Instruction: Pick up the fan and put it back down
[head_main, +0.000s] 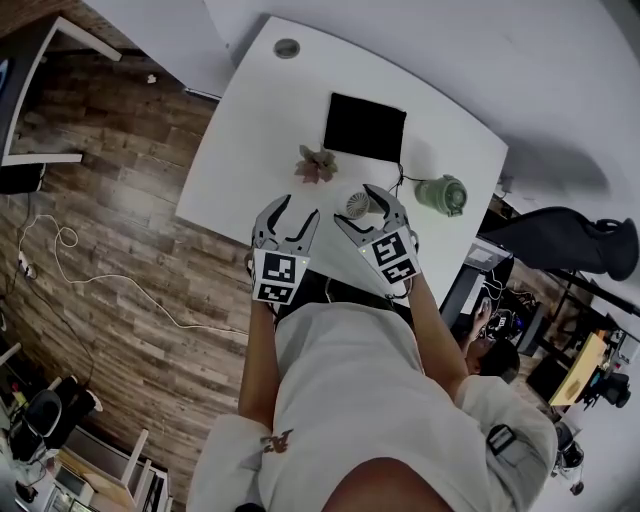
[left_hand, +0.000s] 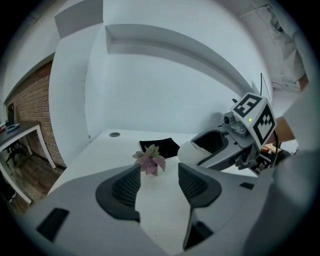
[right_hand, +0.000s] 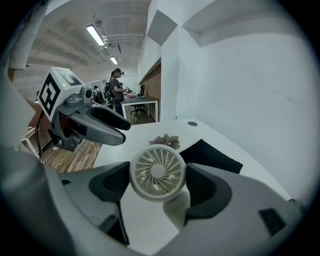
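The right tongs (right_hand: 159, 181) are open wide and press on both sides of the fan's (right_hand: 158, 170) round head. The fan is over the white bench (head_main: 250, 130), near its front edge. I cannot tell if its foot touches. The left tongs (left_hand: 159, 177) are partly open and hold nothing, pointing at a small plant (left_hand: 150, 160).

Open-plan office, pretty obviously.
White desk (head_main: 240, 150) on a wood-plank floor (head_main: 130, 250), black chair (head_main: 570, 238) at 3 o'clock. The right gripper view has ceiling strip lights (right_hand: 95, 35) and a person (right_hand: 117, 90) at another desk (right_hand: 139, 102).
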